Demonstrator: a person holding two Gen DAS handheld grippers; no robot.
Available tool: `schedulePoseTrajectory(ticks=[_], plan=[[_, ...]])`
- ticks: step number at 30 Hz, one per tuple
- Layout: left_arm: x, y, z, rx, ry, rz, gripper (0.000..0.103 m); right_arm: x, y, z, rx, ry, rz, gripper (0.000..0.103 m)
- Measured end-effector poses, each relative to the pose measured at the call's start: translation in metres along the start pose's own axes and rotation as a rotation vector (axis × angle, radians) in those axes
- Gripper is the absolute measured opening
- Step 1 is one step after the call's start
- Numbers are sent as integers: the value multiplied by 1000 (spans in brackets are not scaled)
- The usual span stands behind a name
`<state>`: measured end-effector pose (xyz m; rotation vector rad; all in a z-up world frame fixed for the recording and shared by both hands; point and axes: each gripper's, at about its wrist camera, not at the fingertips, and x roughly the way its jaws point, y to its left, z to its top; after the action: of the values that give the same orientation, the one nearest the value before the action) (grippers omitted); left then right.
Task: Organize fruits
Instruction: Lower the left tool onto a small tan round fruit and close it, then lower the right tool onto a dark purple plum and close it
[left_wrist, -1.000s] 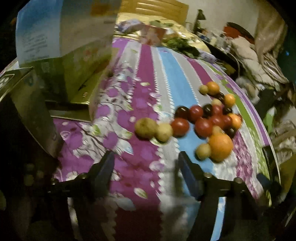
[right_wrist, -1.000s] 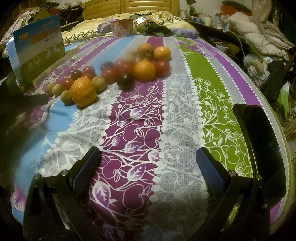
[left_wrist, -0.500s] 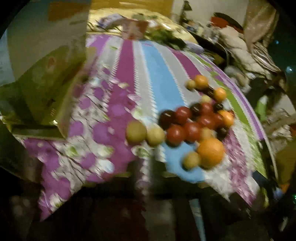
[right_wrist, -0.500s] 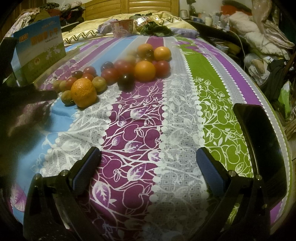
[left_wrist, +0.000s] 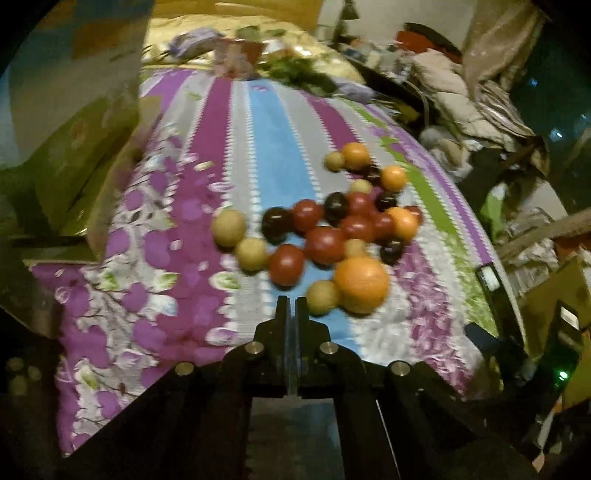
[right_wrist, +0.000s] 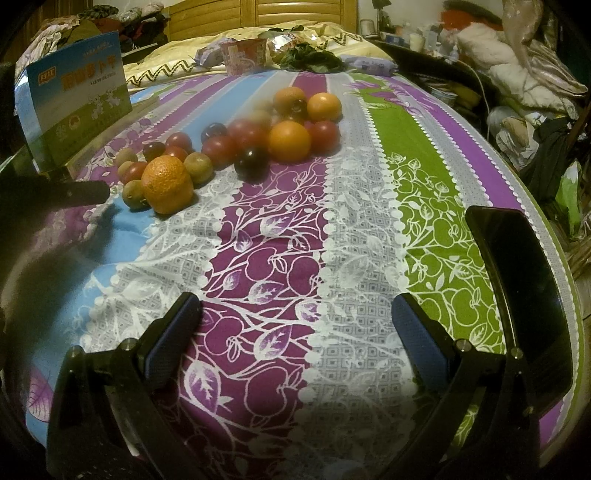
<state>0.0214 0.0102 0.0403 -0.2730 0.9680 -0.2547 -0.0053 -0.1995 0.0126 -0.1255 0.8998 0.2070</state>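
Observation:
A heap of fruit lies on the striped tablecloth (right_wrist: 280, 251): a big orange (left_wrist: 361, 279) (right_wrist: 167, 183), smaller oranges (right_wrist: 289, 140), red tomatoes (left_wrist: 286, 264) (right_wrist: 219, 148), dark plums (left_wrist: 276, 223) (right_wrist: 251, 162) and yellowish round fruits (left_wrist: 228, 227) (right_wrist: 198, 167). My left gripper (left_wrist: 291, 306) is shut and empty, its tips just short of a yellowish fruit (left_wrist: 322, 297) beside the big orange. It shows as a dark bar at the left in the right wrist view (right_wrist: 79, 192). My right gripper (right_wrist: 295, 314) is open and empty, low over the cloth, well short of the heap.
A blue and green carton (right_wrist: 75, 110) (left_wrist: 74, 122) stands at the table's left. A black phone (right_wrist: 517, 291) lies near the right edge. A cup (right_wrist: 243, 55), greens and packets sit at the far end. Clutter fills the room on the right.
My left gripper has shut from wide open and moved right toward the near end of the fruit heap. The right gripper has not moved.

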Motion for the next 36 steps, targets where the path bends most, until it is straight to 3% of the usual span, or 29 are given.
schedulePoseTrajectory(ticks=[3,7,10,13,14,18,20,22,36], plan=[[1,-9,-3,41,0,-40,1,0,0,0,0,0,0,103],[8,-12,-1,68,-22,-34,26,0,1,0,1,0,1,103],[16,-14,3,85,-18,-43,33,0,1,0,1,0,1,103],[21,-15,4,95,-25,-46,51,0,1,0,1,0,1,103],[22,-15,3,102,-27,-52,53,0,1,0,1,0,2,103],[25,-15,1,116,-25,-70,51,0,1,0,2,0,4,103],[22,-18,1,128,-26,-78,34,-1,1,-1,9,-5,14,103],[19,-18,0,138,-29,-68,27,-2,0,-2,17,-11,26,103],[26,-9,1,151,-18,-143,29,-2,0,-2,16,-4,38,103]])
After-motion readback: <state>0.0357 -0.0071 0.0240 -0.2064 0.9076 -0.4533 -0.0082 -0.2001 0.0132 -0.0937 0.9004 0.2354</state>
